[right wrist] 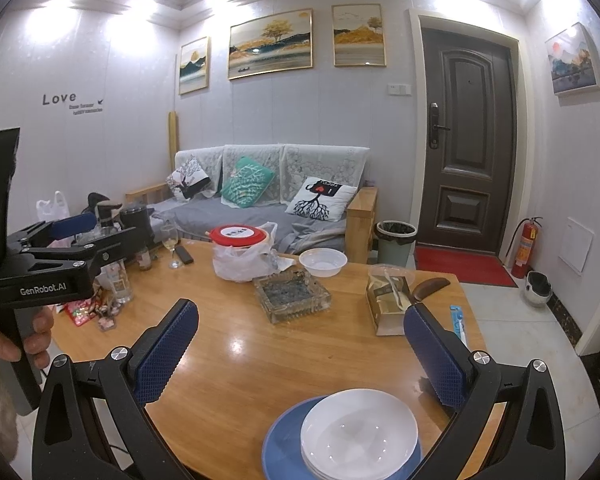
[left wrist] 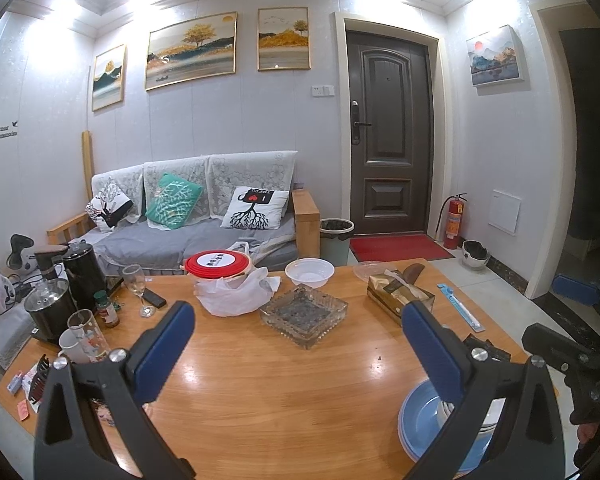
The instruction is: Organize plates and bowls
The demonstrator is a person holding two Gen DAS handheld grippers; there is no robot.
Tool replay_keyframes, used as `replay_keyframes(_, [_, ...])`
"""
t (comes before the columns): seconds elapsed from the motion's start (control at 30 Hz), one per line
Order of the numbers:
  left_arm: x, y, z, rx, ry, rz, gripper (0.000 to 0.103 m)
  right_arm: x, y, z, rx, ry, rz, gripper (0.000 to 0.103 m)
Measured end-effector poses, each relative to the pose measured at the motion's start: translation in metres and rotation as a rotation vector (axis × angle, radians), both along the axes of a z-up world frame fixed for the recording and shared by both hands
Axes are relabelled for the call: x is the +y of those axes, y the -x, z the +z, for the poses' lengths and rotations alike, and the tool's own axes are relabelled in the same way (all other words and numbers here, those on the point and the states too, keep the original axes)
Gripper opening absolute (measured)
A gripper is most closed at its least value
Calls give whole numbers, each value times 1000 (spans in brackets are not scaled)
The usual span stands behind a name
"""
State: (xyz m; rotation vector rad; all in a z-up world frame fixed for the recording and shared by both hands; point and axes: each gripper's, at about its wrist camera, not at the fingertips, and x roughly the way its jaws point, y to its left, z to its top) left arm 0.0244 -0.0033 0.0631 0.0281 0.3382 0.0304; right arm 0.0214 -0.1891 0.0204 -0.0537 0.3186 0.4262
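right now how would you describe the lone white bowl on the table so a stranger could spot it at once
Start at the wooden table and look to its far edge, the side nearest the grey sofa. The round white bowl stands alone there, just behind the square glass ashtray. Unlike the stacked white plates on the blue plate at the near edge, it sits directly on the wood.
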Motion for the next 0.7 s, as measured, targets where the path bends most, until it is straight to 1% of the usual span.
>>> replay_keyframes(0.7, [-3,-2,1,5,-2,-5,103,-1,2,0,5,-6,-5,102])
